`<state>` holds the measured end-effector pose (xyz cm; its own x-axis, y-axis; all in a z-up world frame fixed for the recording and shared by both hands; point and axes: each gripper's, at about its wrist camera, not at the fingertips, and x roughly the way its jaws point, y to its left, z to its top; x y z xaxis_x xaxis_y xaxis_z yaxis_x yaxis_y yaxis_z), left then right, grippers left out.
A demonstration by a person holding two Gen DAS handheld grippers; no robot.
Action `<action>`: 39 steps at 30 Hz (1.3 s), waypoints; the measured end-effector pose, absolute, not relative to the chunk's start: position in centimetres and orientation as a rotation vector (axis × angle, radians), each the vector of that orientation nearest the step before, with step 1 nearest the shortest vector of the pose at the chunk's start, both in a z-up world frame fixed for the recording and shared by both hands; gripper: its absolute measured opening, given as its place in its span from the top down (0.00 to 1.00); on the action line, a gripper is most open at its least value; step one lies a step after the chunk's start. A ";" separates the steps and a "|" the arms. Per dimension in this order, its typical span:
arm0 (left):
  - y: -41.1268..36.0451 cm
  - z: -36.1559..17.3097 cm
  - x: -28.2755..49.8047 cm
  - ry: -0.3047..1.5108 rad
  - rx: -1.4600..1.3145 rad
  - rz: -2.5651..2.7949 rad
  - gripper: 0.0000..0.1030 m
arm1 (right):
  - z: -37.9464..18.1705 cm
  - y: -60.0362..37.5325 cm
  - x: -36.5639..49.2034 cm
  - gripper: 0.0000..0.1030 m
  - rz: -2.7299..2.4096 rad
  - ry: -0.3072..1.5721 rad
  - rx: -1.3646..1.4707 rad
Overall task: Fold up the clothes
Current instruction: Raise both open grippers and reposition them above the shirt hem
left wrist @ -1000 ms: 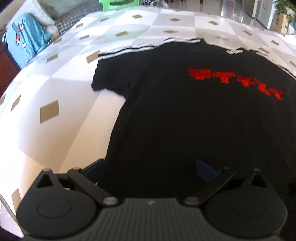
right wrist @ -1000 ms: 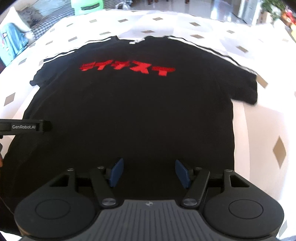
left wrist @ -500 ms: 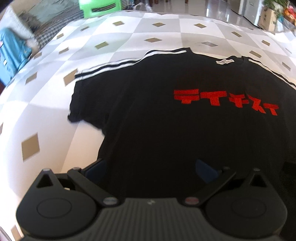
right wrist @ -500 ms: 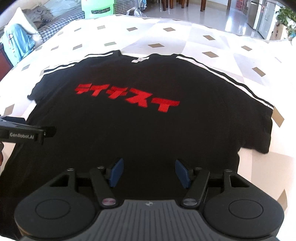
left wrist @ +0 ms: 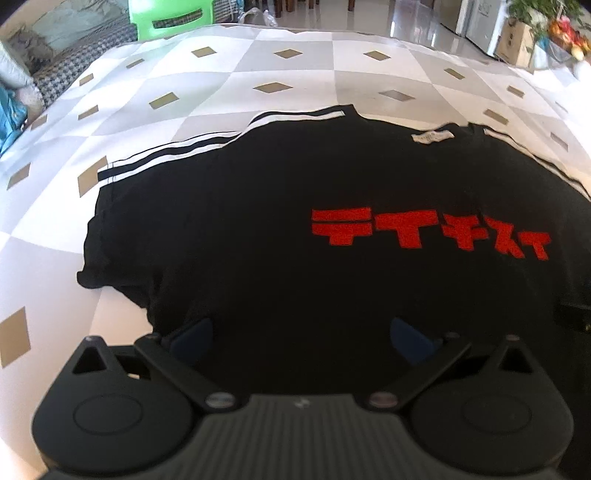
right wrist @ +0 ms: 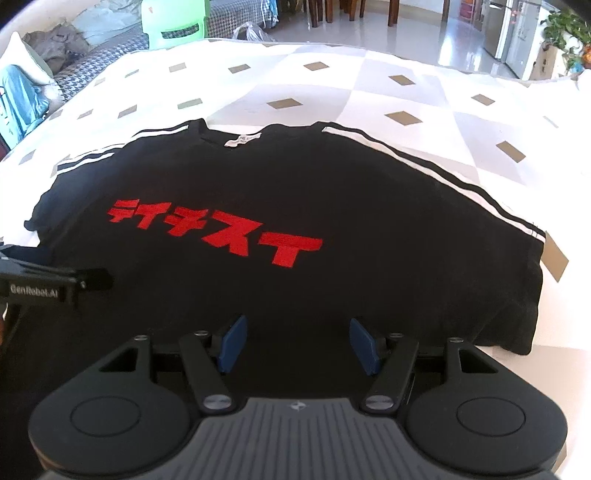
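A black T-shirt (left wrist: 295,206) (right wrist: 332,206) with red lettering and white shoulder stripes lies spread flat, front up, on a checked white and grey cloth. Its white neck label (right wrist: 242,140) faces the far side. My left gripper (left wrist: 301,338) hovers open over the shirt's lower left part, blue pads wide apart with nothing between them. Over the lower middle of the shirt my right gripper (right wrist: 297,341) is open too, and holds nothing. The left gripper's body (right wrist: 44,284) shows at the left edge of the right wrist view.
The checked cloth (left wrist: 295,74) covers a broad surface around the shirt. A green plastic stool (right wrist: 171,26) and a houndstooth sofa with cushions (right wrist: 33,88) stand beyond the far left edge. Chairs and a potted plant (right wrist: 561,29) are farther back.
Both grippers have drawn back toward the shirt's hem, so the shirt sits lower and fuller in both views. Both stay open and empty.
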<state>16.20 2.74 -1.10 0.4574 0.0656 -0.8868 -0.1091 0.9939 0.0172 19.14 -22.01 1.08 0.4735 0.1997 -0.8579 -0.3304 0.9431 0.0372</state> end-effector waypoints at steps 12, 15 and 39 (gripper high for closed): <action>4.5 -1.4 16.8 1.057 -0.092 0.176 0.00 | 0.5 -22.2 20.4 0.39 0.273 0.982 -0.197; 4.7 -1.5 17.0 1.052 -0.100 0.190 0.00 | 0.4 -22.4 20.8 0.39 0.258 0.971 -0.190; 4.5 -1.7 17.8 1.050 -0.135 0.253 0.00 | 0.0 -22.1 22.4 0.29 0.172 0.943 -0.161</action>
